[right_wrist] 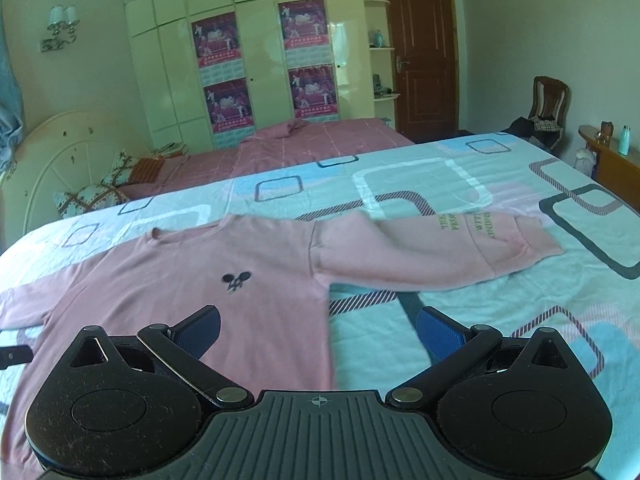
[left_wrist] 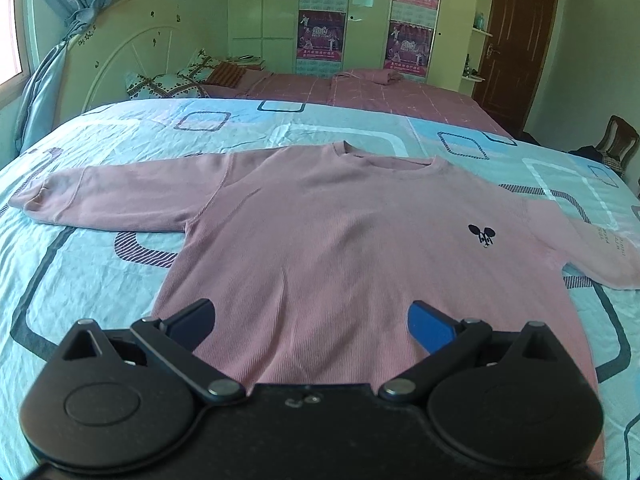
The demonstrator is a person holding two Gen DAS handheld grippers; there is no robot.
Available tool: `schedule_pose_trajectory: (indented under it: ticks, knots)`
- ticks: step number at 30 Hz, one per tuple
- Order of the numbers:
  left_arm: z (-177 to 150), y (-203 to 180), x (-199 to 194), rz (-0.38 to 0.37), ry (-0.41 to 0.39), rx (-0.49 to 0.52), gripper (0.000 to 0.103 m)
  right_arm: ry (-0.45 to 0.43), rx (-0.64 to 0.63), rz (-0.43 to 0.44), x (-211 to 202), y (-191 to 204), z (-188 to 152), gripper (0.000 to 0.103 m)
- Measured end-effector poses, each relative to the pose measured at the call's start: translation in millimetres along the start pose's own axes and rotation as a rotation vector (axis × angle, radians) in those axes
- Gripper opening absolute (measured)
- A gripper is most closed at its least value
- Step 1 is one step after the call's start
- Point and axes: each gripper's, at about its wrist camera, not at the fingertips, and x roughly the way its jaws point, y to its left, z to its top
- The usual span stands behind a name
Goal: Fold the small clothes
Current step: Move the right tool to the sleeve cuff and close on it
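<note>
- Left tool [left_wrist: 310, 326] has its fingers spread apart, gripping nothing, above the hem of the pink sweater [left_wrist: 320, 240].
- Right tool [right_wrist: 318, 334] is likewise apart and empty, over the sweater's side edge.
- The sweater lies flat, face up, sleeves outstretched, on the bed [left_wrist: 80, 280], collar toward the bed's far edge.
- Folding looks not yet begun; the next move likely calls for pinching a sleeve [right_wrist: 440, 256] and bringing it across the chest.
</note>
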Motion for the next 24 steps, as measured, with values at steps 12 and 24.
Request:
schedule_pose_trajectory:
  ticks: [12, 24]
  knots:
    - [23, -11, 45, 0.056, -0.038, -0.034, 0.102, 0.009, 0.208, -0.083, 83, -116, 31, 0.103]
    - [42, -14, 98, 0.128, 0.059, -0.015, 0.102, 0.077, 0.285, -0.301, 152, -206, 30, 0.103]
